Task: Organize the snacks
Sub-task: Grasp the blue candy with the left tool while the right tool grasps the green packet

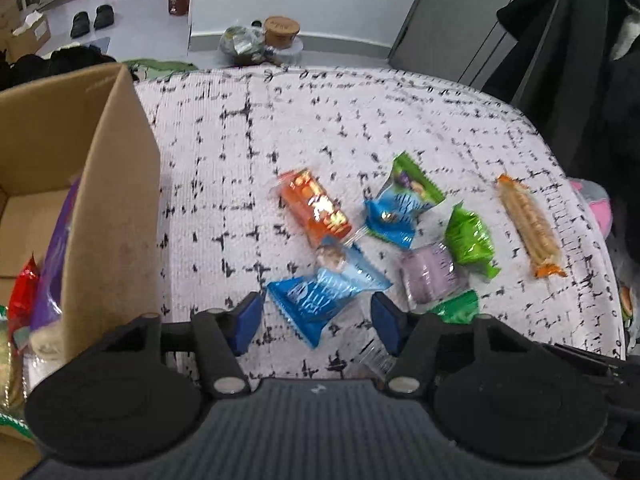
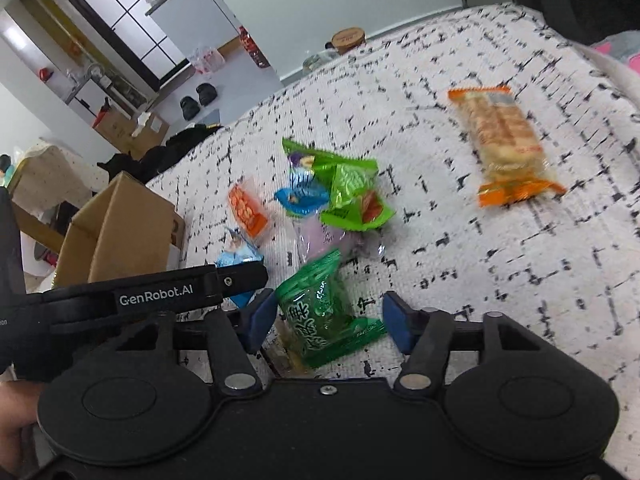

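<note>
Task only partly done. Some packets already inside the cardboard box (image 1: 116, 208) at the left: a red one (image 1: 24, 296) and a purple one (image 1: 52, 272) against its wall. Most snacks not yet sorted, loose on the patterned bed cover (image 1: 400, 120): an orange packet (image 1: 316, 208), two blue packets, several green ones, a pale purple one (image 1: 430, 276), and a long cracker pack (image 1: 528, 224) lying apart, near the right edge.

Left gripper (image 1: 316, 322) half open, astride the near blue packet (image 1: 320, 300); pads close beside it, not clearly pressing. Right gripper (image 2: 330, 322) also half open, around a dark green packet (image 2: 324, 312); pads at both sides, no firm squeeze visible. Both apparently about to pick.

Little room between the two grippers: left one just beside the right one's left finger in the right wrist view. Box wall tall and near, so some lift probably needed to clear its rim. Cover rounds off at the far and right edges; cracker pack closest to that drop. Open cover between pile and box.
</note>
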A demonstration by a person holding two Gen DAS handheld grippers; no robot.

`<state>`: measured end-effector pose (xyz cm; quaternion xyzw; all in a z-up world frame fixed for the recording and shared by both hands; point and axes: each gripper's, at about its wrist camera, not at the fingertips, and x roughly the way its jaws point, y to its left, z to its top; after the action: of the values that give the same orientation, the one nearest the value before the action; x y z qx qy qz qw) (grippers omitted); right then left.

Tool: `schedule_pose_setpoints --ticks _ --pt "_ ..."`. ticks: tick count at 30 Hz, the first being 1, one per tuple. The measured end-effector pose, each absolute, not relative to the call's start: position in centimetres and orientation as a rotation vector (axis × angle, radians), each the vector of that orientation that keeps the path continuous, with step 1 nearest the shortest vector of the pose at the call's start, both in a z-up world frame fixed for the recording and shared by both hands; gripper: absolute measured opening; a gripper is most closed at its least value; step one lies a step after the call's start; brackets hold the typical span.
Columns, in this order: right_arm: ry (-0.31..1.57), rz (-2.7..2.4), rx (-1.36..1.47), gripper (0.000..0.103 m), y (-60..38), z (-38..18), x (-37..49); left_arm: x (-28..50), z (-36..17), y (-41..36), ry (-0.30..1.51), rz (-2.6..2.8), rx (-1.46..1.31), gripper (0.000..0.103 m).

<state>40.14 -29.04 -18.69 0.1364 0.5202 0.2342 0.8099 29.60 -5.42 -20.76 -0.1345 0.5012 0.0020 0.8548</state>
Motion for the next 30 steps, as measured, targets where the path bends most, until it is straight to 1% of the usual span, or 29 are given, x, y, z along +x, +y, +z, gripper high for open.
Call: schedule_pose_setpoints --ticks 2,4,6,7,10,13,17,18,19,23,24,25,30 --pt "1.110 0.498 0.290 0.052 -29.0 -18.9 40.2 29.6 -20.9 -5.5 1.051 0.005 -0.274 0.055" --pt "1.113 0.494 0.282 0.045 -28.9 -18.9 40.2 29.7 -21.1 -5.6 1.046 0.001 -0.278 0.054" --pt "1.111 0.505 0.277 0.030 -28.9 -18.7 40.1 29.9 -21.1 -5.8 1.040 0.004 -0.268 0.046" --pt "1.117 0.504 0.274 0.029 -28.9 -18.6 40.0 30.0 -21.2 -5.9 1.038 0.006 -0.263 0.039" --pt "1.113 0.495 0.274 0.028 -29.1 -18.6 39.7 30.0 -21.1 -6.0 1.029 0.001 -0.265 0.026" --pt "1.114 0.478 0.286 0.027 -29.6 -18.3 39.6 29.8 -20.8 -5.8 1.026 -0.008 -0.277 0.018" --pt "1.104 0.467 0.299 0.027 -30.1 -17.8 39.5 29.1 -20.0 -5.8 0.995 -0.014 -0.291 0.016" --pt "1.100 0.464 0.301 0.027 -30.2 -17.7 39.4 28.9 -19.8 -5.8 0.990 -0.023 -0.301 0.014" --pt "1.095 0.460 0.303 0.027 -30.4 -17.5 39.3 28.7 -19.7 -5.8 0.984 -0.034 -0.307 0.009" --pt "1.076 0.439 0.308 0.027 -30.5 -16.7 38.9 27.9 -19.1 -5.5 0.969 -0.042 -0.317 0.006" --pt "1.070 0.432 0.311 0.027 -30.6 -16.5 38.9 27.7 -19.0 -5.4 0.966 -0.038 -0.323 0.005" --pt "1.064 0.424 0.313 0.027 -30.7 -16.3 38.8 27.6 -18.8 -5.2 0.959 -0.036 -0.328 0.000" --pt "1.040 0.403 0.320 0.027 -30.7 -15.3 38.4 26.7 -18.0 -4.9 0.929 -0.062 -0.347 0.000"
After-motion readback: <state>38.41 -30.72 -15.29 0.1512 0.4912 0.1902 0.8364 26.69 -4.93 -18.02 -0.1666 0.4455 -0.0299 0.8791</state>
